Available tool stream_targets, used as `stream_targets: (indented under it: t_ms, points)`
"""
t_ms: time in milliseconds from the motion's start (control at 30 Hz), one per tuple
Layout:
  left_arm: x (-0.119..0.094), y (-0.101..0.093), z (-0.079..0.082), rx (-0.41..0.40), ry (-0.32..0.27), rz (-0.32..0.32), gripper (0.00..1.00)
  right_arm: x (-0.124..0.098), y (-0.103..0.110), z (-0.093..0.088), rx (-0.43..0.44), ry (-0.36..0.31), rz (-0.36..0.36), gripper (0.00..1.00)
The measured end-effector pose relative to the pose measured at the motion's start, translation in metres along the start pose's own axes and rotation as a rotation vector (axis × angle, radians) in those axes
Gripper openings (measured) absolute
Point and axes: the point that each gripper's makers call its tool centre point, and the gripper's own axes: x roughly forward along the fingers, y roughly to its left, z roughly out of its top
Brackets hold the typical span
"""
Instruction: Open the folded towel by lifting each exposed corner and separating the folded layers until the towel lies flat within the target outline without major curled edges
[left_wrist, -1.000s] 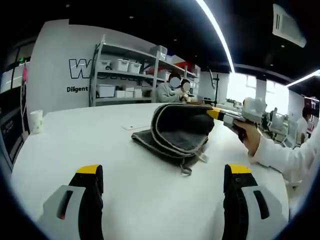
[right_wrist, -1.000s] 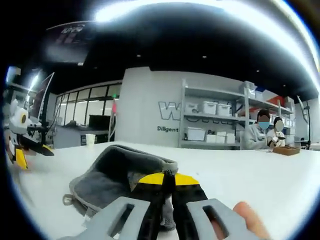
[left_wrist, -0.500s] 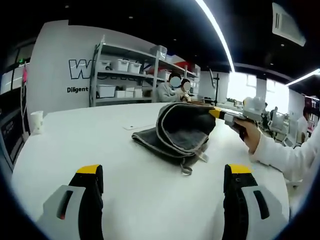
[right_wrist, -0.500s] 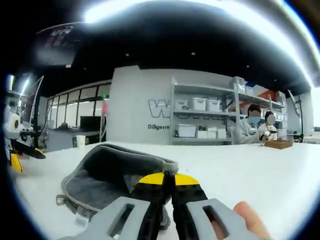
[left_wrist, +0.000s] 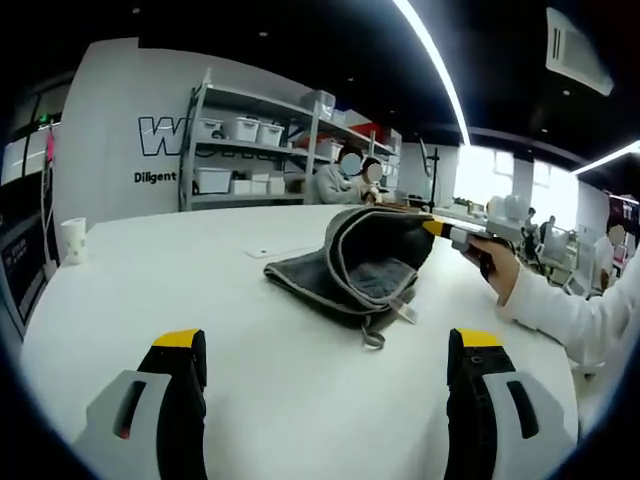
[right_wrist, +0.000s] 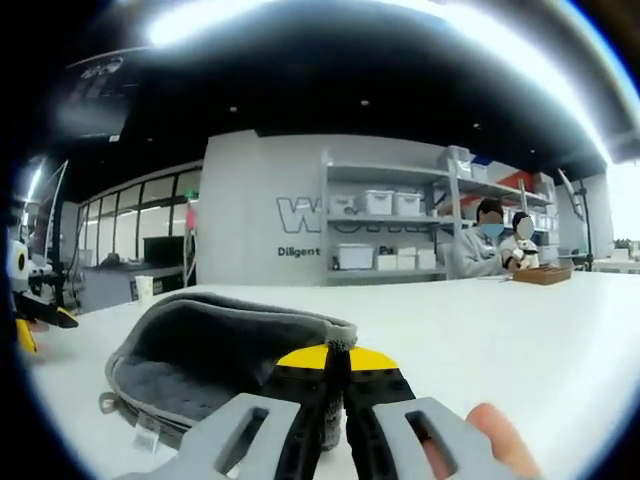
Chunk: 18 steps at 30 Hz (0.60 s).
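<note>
1 corner of the grey towel (left_wrist: 365, 265) is pinched in the right gripper (right_wrist: 335, 365), pulled further over since 1 s ago, layers separating; left gripper (left_wrist: 325, 360) gapes idle.

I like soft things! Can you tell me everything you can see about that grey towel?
The towel is dark grey and looks plush, with a lighter stitched edge, a small white tag and a hanging loop. It lies on the white table, still folded. The right gripper is shut on one corner and holds that top layer up, so the towel gapes open like a pouch. The left gripper is open, apart from it.
</note>
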Motion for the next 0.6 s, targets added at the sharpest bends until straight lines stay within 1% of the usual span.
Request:
stream_targets:
  t_ms: [100,233,433,600]
  points:
    - [0.001,0.002,0.000,0.000,0.002,0.000,1.00,-0.001,-0.004,-0.002,0.002,0.005,-0.012,0.00]
    - [0.000,-0.001,0.002,0.003,-0.004,-0.003,1.00,-0.004,-0.007,-0.004,0.015,0.011,-0.021,0.00]
    - [-0.001,-0.003,0.000,0.002,-0.001,-0.002,1.00,-0.003,-0.011,-0.007,0.018,0.018,-0.035,0.00]
    - [-0.002,-0.006,0.000,0.002,-0.005,-0.003,1.00,-0.004,-0.020,-0.009,0.025,0.023,-0.056,0.00]
